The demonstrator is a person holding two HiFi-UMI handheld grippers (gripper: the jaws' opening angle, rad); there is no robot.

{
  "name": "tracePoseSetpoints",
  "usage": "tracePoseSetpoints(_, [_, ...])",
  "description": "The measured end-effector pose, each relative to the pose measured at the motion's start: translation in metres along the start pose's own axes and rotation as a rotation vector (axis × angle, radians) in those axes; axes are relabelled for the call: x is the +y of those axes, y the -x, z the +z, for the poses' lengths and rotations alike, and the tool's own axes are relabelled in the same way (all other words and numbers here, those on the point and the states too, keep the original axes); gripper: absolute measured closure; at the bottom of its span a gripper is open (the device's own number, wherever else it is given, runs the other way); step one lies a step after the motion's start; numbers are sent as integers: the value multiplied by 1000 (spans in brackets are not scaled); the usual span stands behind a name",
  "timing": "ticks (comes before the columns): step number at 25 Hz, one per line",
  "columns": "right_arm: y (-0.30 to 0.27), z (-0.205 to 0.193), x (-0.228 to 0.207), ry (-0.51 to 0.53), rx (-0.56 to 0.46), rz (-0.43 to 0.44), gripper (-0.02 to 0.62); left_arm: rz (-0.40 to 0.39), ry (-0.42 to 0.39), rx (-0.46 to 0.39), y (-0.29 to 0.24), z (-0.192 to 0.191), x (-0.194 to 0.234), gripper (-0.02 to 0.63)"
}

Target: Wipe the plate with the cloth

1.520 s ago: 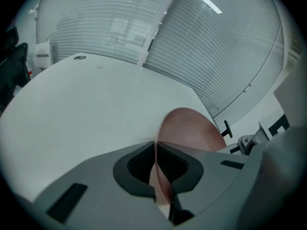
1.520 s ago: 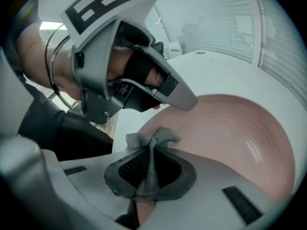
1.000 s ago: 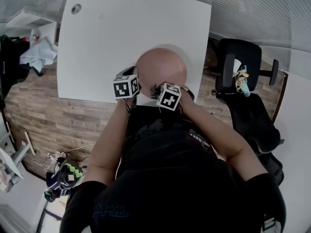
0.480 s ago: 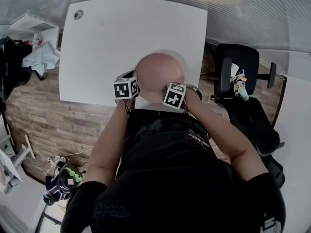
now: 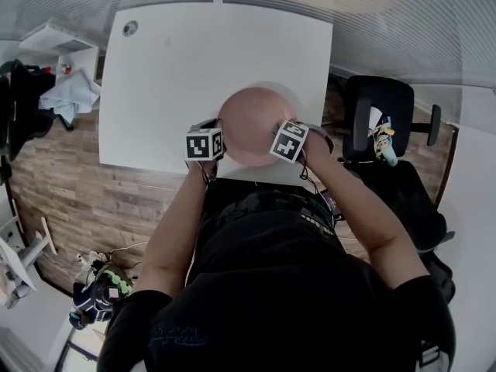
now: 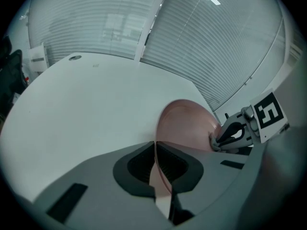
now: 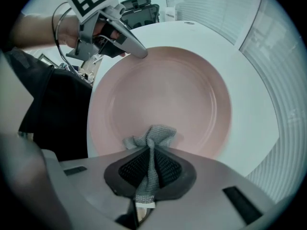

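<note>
A pink plate (image 5: 252, 118) lies on the white table (image 5: 178, 68) near its front edge. My left gripper (image 6: 156, 150) is shut on the plate's rim (image 6: 158, 145), which stands thin between the pads; in the head view this gripper (image 5: 208, 143) sits at the plate's left side. My right gripper (image 7: 149, 159) is shut on a grey knitted cloth (image 7: 152, 137), whose bunched end rests on the plate (image 7: 168, 95) by its near rim. In the head view the right gripper (image 5: 288, 141) is at the plate's right front.
The table's front edge (image 5: 155, 167) runs just under both grippers. A black office chair (image 5: 380, 111) stands to the right of the table. A light blue rag (image 5: 70, 91) lies on a shelf at far left. A round hole (image 5: 130, 28) marks the table's far left corner.
My right gripper has slid to the right along the plate's near side with the cloth in it. The left gripper has kept its hold on the rim.
</note>
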State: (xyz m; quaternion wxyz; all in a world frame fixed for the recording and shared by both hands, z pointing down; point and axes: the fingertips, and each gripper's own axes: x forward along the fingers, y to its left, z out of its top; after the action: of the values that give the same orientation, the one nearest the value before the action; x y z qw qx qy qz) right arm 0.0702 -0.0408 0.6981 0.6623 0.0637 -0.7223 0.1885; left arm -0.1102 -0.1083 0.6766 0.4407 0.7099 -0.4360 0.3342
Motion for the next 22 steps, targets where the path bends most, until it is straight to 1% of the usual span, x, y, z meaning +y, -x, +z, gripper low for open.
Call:
tracePoseSetpoints(5, [6, 5, -35, -25, -15, -80, 554, -8, -13, 15, 0, -1, -1, 577])
tracePoseSetpoints(12, [12, 27, -72, -31, -52, -207, 554, -27, -27, 28, 0, -2, -2, 574])
tracePoseSetpoints(16, [14, 45, -86, -36, -87, -252, 554, -50, -22, 40, 0, -3, -2, 574])
tracePoseSetpoints(22, [16, 76, -97, -24, -139, -293, 554, -64, -22, 52, -2, -5, -4, 572])
